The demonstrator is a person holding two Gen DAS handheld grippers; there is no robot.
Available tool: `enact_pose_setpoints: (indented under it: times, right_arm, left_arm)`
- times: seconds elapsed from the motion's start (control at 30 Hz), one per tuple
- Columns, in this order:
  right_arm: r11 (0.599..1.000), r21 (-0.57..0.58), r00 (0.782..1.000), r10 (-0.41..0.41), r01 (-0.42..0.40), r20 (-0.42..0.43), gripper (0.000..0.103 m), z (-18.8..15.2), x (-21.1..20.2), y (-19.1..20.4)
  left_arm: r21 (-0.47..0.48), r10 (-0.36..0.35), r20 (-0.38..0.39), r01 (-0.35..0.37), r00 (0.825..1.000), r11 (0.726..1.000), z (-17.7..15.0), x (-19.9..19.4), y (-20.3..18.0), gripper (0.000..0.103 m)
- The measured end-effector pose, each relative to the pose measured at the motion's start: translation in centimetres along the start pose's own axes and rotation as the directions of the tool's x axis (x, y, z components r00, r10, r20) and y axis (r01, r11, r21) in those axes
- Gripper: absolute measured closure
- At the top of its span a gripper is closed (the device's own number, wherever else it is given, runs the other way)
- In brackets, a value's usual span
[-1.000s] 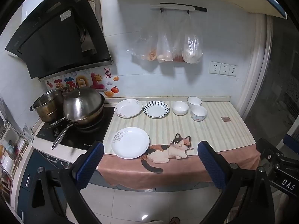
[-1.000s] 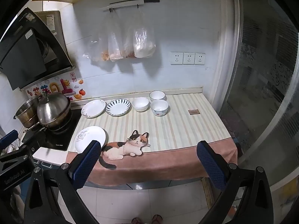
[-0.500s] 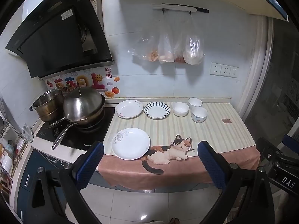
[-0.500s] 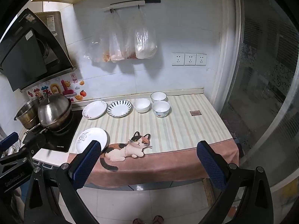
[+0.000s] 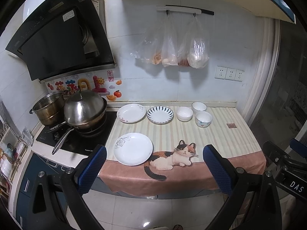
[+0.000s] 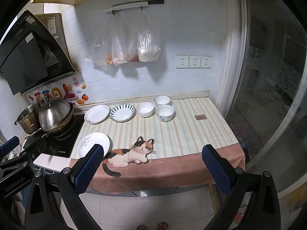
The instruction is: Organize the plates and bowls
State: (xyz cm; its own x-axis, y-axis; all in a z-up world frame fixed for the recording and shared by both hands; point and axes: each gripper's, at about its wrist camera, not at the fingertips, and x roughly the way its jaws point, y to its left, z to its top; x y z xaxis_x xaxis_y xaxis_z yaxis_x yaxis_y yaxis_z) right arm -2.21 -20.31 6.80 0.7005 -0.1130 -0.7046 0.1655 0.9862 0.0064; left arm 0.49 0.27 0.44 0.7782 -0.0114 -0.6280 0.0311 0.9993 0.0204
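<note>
A white plate with a grey flower (image 5: 133,148) (image 6: 93,144) lies at the counter's front left. At the back lie a floral-rim plate (image 5: 131,113) (image 6: 96,113) and a blue-striped plate (image 5: 160,114) (image 6: 122,112). Right of them stand three white bowls: a plain one (image 5: 184,113) (image 6: 145,109), a rear one (image 5: 199,107) (image 6: 162,100) and one with small hearts (image 5: 203,119) (image 6: 164,113). My left gripper (image 5: 154,169) and right gripper (image 6: 152,169) are both open and empty, held off the counter's front edge, above the floor.
The counter wears a striped cloth with a cat picture (image 5: 173,158). A hob with a lidded wok (image 5: 84,109) and a steel pot (image 5: 49,108) is at the left. Plastic bags (image 5: 172,55) hang on the wall. A glass door (image 6: 268,95) bounds the right side.
Both views have drifted slightly; the counter sits a little lower in each frame. Nothing on the counter has moved, and both grippers stay open.
</note>
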Motion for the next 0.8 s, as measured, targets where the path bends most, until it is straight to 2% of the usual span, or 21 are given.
enact_pose_setpoints:
  times: [0.8]
  right_arm:
    - [1.0, 0.013, 1.0, 0.026, -0.026, -0.005, 0.0, 0.07, -0.41, 0.01]
  left_arm:
    - [-0.008, 0.017, 0.004, -0.017, 1.0, 1.0, 0.43, -0.88, -0.33, 0.0]
